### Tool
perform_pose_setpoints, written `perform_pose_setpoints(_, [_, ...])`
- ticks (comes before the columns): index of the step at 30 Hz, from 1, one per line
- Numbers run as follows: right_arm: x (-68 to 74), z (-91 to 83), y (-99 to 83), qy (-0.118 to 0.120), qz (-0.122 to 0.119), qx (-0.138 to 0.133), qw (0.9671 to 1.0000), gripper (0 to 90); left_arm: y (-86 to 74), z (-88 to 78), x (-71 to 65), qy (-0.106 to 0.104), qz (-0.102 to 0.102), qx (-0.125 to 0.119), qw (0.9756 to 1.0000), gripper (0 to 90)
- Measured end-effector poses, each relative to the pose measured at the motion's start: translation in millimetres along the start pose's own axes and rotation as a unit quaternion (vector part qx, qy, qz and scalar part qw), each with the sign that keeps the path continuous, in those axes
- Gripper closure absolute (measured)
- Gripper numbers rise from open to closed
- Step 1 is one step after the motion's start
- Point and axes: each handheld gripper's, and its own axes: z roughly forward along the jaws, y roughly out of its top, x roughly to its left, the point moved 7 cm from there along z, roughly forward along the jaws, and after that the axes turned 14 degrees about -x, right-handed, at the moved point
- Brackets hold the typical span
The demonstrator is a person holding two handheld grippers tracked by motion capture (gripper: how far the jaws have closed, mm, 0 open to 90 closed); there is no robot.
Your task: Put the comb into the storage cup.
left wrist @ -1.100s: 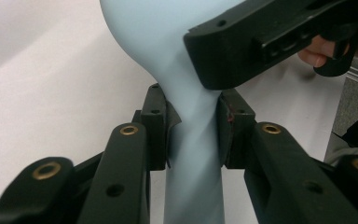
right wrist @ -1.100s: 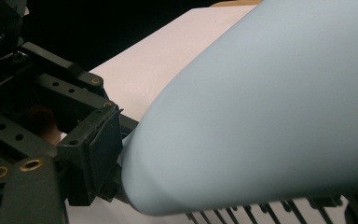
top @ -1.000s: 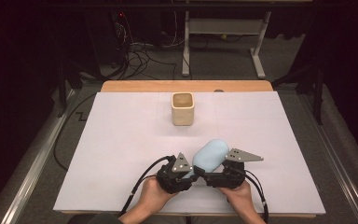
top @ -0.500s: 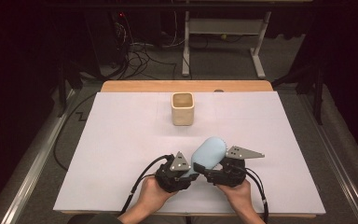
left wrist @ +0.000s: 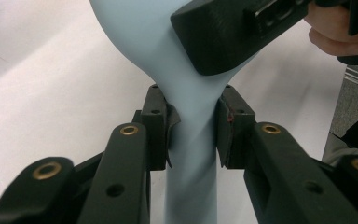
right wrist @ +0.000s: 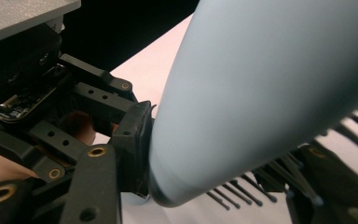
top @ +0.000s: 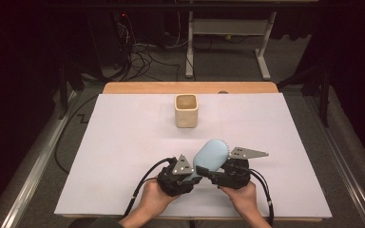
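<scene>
Light blue hairbrush [top: 210, 155] held off the bench [top: 123, 142], low over its near edge, between the two hands. Handle pinched by the left gripper [top: 188, 176]; pads [left wrist: 161, 126] seen pressing either side of the narrow neck in the left gripper view, just below where the handle flares into the head. Right gripper [top: 216, 174] brought in from the other side onto the head: fingers just closed in around it, one pad [right wrist: 135, 149] flat against the smooth blue back, the other finger down among the bristles [right wrist: 242, 193]. Contact on the back side clear; firmness on the bristle side hard to judge.

Risks from here:
- Bristle side a poor seat. Thin pins likely to bend or splay under the finger, letting the head twist or slide out once the left hand lets go.
- Rounded, smooth back liable to slip along the pad if squeezed off-centre.
- Both grippers tugging at once in different directions could lever the brush at its neck or pop it free.
- Left and right gripper bodies very close together, nearly touching; easy to knock on any turn.
- Beige square cup [top: 186, 110] standing well apart toward the far side, out of harm for now.
</scene>
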Motion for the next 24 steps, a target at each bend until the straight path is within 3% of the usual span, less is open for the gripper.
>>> perform_pose_setpoints(4, [2.4,-0.4,1.5,0.012,0.010,0.002,0.9999,51.9,0.7,-1.7,-0.6,-0.003,-0.002,-0.004,1.0000,69.0])
perform_pose_setpoints(13, [12.4,0.5,7.3,0.032,0.000,0.009,0.9995,55.7,1.6,-9.3,-1.0,-0.013,-0.004,-0.017,0.9998,68.0])
perform_pose_setpoints(24, [10.9,0.9,14.0,0.028,-0.005,0.015,0.9995,55.6,1.2,-21.2,9.5,-0.001,-0.015,-0.049,0.9987,45.0])
